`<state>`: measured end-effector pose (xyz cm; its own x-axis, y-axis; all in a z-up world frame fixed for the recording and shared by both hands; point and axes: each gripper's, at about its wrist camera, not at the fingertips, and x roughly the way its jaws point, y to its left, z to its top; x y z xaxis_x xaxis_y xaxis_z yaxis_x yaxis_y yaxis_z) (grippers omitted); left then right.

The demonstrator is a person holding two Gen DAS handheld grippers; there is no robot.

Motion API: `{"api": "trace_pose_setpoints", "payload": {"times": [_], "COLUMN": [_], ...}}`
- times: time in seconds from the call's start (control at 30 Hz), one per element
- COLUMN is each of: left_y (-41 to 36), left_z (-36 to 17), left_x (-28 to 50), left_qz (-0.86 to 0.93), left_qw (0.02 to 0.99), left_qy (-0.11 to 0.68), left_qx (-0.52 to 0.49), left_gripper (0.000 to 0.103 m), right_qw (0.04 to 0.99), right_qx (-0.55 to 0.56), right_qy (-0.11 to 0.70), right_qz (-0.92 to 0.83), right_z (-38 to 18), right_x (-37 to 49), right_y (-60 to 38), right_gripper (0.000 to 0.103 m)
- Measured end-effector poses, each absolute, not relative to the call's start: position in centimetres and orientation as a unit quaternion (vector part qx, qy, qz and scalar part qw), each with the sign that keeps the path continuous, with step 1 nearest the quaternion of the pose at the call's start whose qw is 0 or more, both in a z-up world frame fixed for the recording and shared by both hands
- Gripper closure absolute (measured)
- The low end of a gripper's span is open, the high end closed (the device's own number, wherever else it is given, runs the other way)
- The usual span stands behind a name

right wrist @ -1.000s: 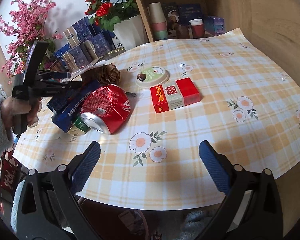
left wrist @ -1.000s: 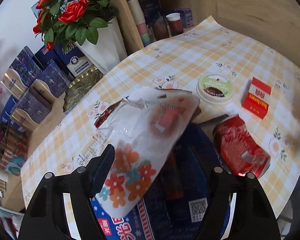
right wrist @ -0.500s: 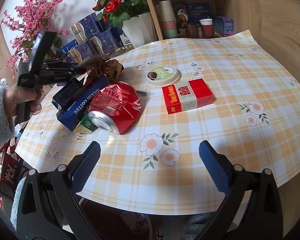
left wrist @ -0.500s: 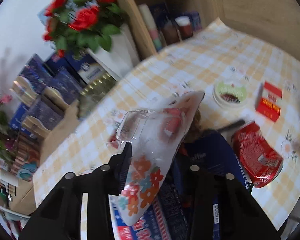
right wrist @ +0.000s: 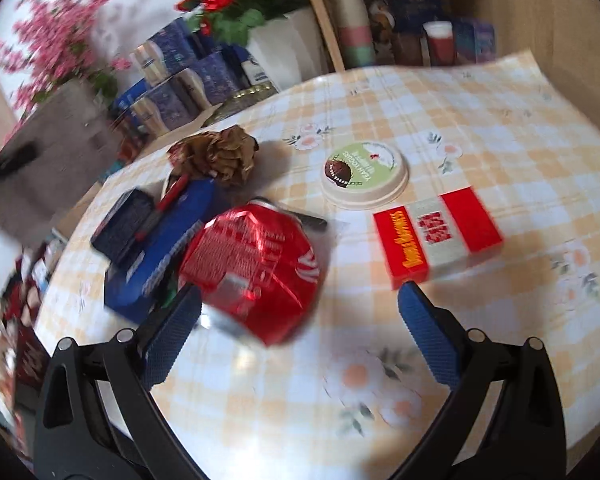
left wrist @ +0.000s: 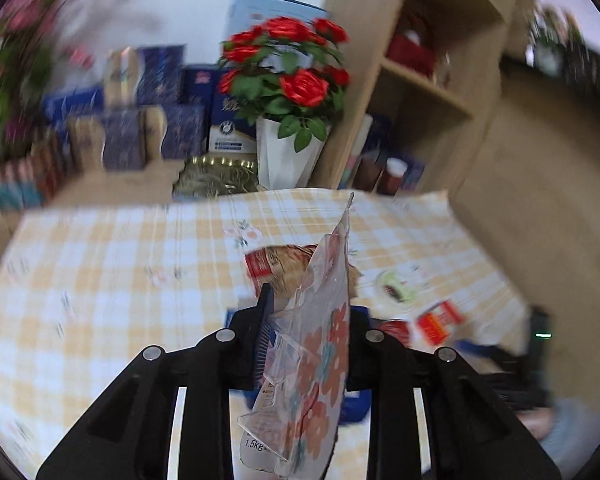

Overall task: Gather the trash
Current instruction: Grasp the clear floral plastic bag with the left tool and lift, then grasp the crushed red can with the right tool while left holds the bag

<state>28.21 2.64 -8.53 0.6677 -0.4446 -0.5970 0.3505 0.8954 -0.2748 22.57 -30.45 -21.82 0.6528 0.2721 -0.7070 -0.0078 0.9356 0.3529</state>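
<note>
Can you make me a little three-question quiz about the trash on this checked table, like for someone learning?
1. True or false: the left gripper has the clear plastic bag with orange flowers between its jaws.
2. Which thing lies nearest the open right gripper? A) crushed red soda can B) round white lid with a green label C) red and white cardboard pack
3. Fill in: the crumpled brown paper wrapper lies on the yellow checked ____.

Key: 1 true; the jaws are closing with the bag between them. 2 A. 3 tablecloth.
</note>
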Motion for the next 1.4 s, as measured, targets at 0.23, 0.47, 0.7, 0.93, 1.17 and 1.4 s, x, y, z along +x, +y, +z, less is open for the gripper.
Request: {"api": "trace_pose_setpoints", "payload": {"times": [0.23, 0.47, 0.7, 0.93, 1.17, 1.4], "left_y": [7.0, 10.6, 10.8, 9.3, 8.0, 7.2], "left_z": [-10.3, -12.7, -13.6, -14.4, -16.0, -17.2], "left_x": [21.9, 17.9, 17.7, 18.2, 18.0, 17.8], "left_qz": [-0.189, -0.165, -0.167, -0.182, -0.193, -0.198], "left_qw": [0.915, 0.903, 0.899, 0.895, 0.886, 0.88], "left_qy": [0.329, 0.344, 0.351, 0.357, 0.377, 0.389], "left_qx": [-0.135, -0.195, -0.204, -0.196, -0.188, -0.184], "left_gripper": [0.077, 0.077, 0.077, 0.077, 0.077, 0.077], "right_qw": [0.899, 0.893, 0.886, 0.876, 0.874, 0.861], "right_qx": [0.102, 0.025, 0.063, 0.109, 0.137, 0.159], "right_qy": [0.423, 0.444, 0.451, 0.458, 0.444, 0.444], "right_qz": [0.044, 0.067, 0.086, 0.104, 0.142, 0.191], "right_z": [-22.4, -23.4, -24.0, -23.0, -20.1, -19.1], "right_x": [26.8, 27.9, 27.8, 27.2, 24.5, 23.2], "right_y": [-28.1, -25.3, -25.2, -26.5, -27.4, -25.9], "right_gripper": [0.007, 0.01, 0.021, 0.061, 0.085, 0.086]}}
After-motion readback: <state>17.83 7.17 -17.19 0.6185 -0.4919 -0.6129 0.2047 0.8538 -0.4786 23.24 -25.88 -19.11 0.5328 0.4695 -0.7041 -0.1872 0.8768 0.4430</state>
